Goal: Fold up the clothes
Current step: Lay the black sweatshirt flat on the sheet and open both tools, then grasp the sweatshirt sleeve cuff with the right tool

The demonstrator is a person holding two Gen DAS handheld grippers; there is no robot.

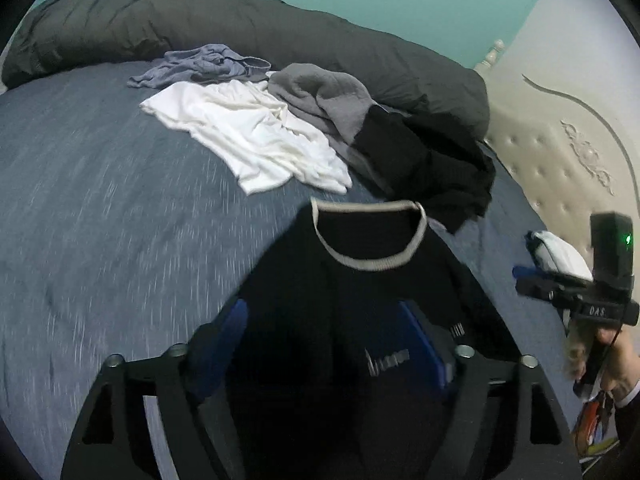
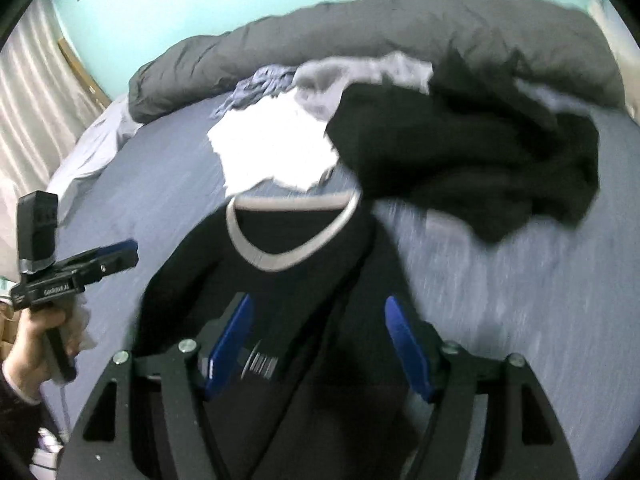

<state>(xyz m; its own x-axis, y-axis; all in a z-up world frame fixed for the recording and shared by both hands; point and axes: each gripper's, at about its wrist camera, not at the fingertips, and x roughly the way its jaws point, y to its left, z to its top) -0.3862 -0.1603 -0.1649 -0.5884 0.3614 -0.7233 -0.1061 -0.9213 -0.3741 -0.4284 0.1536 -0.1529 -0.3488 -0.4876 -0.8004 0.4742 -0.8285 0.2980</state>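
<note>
A black shirt (image 1: 304, 272) (image 2: 200, 256) with a grey collar (image 1: 372, 262) (image 2: 272, 260) lies on the blue bed sheet (image 1: 100, 200), collar pointing away from me. My left gripper (image 1: 322, 312) hangs over its lower body, blue pads wide apart, open, gripping nothing. My right gripper (image 2: 318, 304) is also open above the same shirt. Each shows in the other's view, held in a hand: the right gripper (image 1: 524, 278) at the right edge, the left gripper (image 2: 120, 254) at the left edge. Both views are motion-blurred.
Beyond the collar lie a white shirt (image 1: 248, 136) (image 2: 276, 148), a grey garment (image 1: 320, 92), a crumpled black garment (image 1: 424, 160) (image 2: 460, 152) and a blue-grey one (image 1: 204, 64). A dark duvet (image 1: 240, 20) runs along the far side. A cream headboard (image 1: 560, 140) stands right.
</note>
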